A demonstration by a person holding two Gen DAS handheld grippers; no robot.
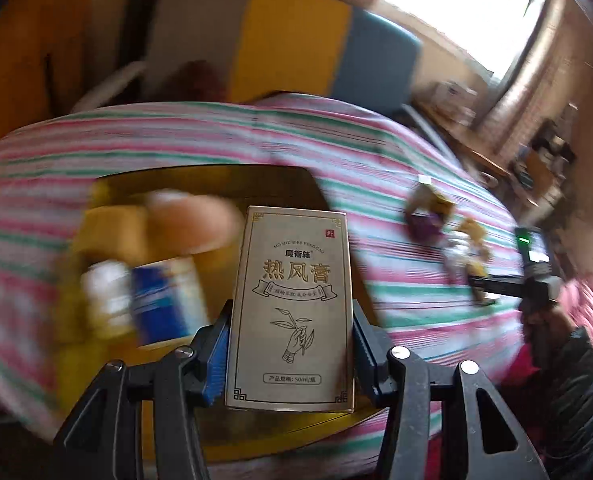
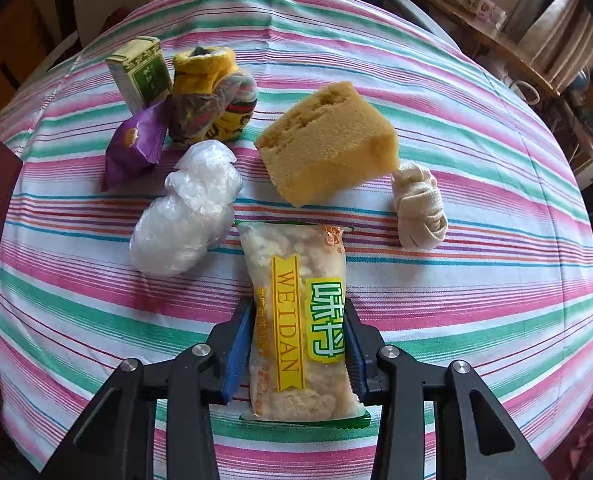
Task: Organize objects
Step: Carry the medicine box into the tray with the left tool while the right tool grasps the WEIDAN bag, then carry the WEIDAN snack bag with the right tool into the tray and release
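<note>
My right gripper (image 2: 298,344) is clenched on a snack packet (image 2: 300,320) marked WEIDAN, one blue pad on each long side; the packet lies on the striped tablecloth (image 2: 476,280); it looks soft, light and slippery, so I think gripping across the middle is best, and not too hard, or the bits inside may crush. My left gripper (image 1: 290,344) is grasping a tan box (image 1: 292,304) by its two long sides; it looks stiff and light; squeezed hard, it could dent. Behind the box is a yellow tray (image 1: 108,224) with blurry things in it. Past the packet sit a white plastic bag bundle (image 2: 188,212), a yellow sponge (image 2: 328,140) and a cream cloth knot (image 2: 418,204); furthest are a purple wrapper (image 2: 136,144) and a green box (image 2: 140,72).
</note>
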